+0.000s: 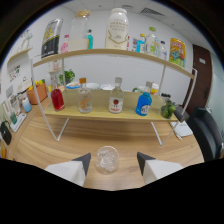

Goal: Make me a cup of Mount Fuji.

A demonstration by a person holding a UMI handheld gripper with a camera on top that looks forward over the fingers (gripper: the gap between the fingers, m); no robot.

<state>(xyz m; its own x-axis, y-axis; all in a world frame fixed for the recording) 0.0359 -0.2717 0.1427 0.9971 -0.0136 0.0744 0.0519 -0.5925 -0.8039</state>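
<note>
Gripper point(114, 160) spread, glass point(107, 158) between fingers, contents unclear; wooden table point(60, 142), shelf point(107, 113) of bottles beyond.

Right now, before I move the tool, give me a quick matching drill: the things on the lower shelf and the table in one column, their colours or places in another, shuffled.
Things:
1. glass
2. blue bottle
3. red bottle
4. white jug

Places or colours:
A. top shelf, near the middle
B. lower shelf, toward its left end
C. on the table, between the open fingers of the tool
D. lower shelf, toward its right end

Pairs: 1-C, 2-D, 3-B, 4-A
</note>
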